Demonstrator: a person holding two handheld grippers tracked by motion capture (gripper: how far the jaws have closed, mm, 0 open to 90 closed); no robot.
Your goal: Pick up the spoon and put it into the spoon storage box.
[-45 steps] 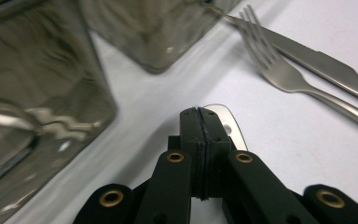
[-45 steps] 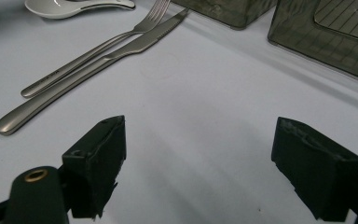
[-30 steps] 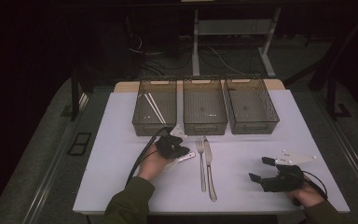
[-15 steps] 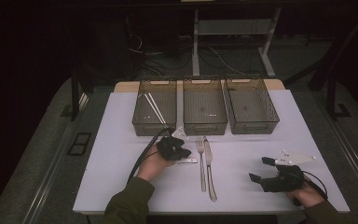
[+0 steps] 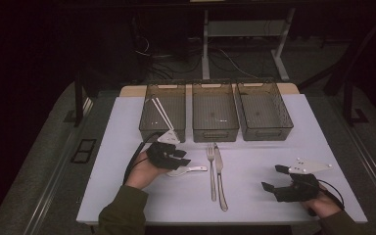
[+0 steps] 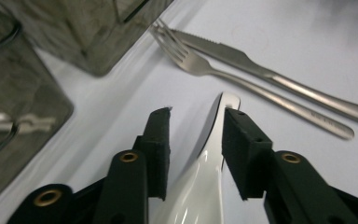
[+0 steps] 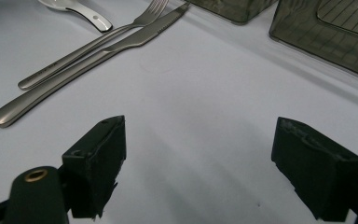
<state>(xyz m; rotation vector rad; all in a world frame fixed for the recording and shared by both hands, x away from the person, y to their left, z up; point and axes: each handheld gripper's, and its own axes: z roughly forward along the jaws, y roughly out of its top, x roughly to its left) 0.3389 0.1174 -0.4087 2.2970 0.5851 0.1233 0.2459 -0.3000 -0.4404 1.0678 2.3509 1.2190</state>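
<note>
A white spoon lies on the white table, with its handle end pointing right toward a steel fork and knife. My left gripper hovers over the spoon's bowl end. In the left gripper view the spoon runs between the jaws of the left gripper. These jaws have just been opening: a gap shows on the left side and the right pad sits close against the spoon's edge. My right gripper rests open at the near right with nothing between its fingers.
Three dark mesh bins stand in a row at the back: the left bin holds white chopsticks, and the middle bin and right bin stand beside it. A dark floor surrounds the table.
My left hand has drawn back a little to the left and its jaws have parted around the spoon. The spoon stays on the table. The right hand has not moved.
</note>
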